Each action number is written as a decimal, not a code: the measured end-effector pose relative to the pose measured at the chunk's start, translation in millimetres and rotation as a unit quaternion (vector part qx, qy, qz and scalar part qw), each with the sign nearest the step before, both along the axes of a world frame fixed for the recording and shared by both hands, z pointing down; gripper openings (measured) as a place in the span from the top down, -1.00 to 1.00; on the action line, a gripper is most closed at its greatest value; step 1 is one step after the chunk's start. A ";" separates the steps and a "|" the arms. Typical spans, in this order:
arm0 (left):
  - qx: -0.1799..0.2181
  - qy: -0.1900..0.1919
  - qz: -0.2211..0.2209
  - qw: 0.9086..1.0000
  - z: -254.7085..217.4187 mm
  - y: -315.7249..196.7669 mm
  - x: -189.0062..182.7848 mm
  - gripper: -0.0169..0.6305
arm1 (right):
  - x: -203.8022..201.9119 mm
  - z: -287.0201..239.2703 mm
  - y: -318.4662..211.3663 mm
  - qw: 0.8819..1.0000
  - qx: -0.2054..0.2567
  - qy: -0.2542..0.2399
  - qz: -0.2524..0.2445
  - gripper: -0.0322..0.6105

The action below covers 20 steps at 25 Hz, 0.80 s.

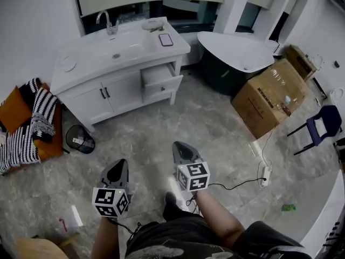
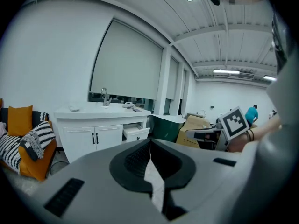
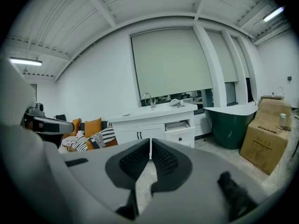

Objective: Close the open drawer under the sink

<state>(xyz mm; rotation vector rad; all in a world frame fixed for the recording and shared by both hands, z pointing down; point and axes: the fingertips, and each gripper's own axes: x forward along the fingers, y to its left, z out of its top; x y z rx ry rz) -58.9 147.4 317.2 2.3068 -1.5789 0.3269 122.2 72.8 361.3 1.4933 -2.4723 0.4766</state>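
Where the left tongs (image 1: pixel 121 163) hang: over the marble floor (image 1: pixel 226 144), jaws together, nothing between them.
Sink vanity (image 1: pixel 124 90): ahead, well apart from both tongs.
Drawer (image 1: pixel 163 85): upper right of the vanity front, standing pulled out.
Right tongs (image 1: pixel 178 144): jaws together, empty, pointing toward the vanity.

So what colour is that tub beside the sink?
Dark green outside with a white rim; the tub shows best in the right gripper view.
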 end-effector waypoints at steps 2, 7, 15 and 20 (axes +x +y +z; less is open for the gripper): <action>-0.007 0.005 -0.001 1.000 5.7 -17.5 10.2 0.90 | 13.5 7.8 -19.7 1.000 -0.007 -0.007 0.002 0.81; -0.011 0.001 -0.015 1.000 10.1 -52.1 20.5 0.90 | 38.0 16.2 -58.1 1.000 -0.014 -0.017 0.012 0.81; -0.012 -0.001 -0.019 1.000 13.7 -100.2 19.3 0.90 | 42.4 31.0 -92.3 0.999 -0.026 -0.023 0.028 0.81; -0.030 -0.003 -0.016 0.999 37.1 -133.3 12.2 0.90 | 35.0 55.2 -113.3 0.998 -0.053 -0.011 0.029 0.81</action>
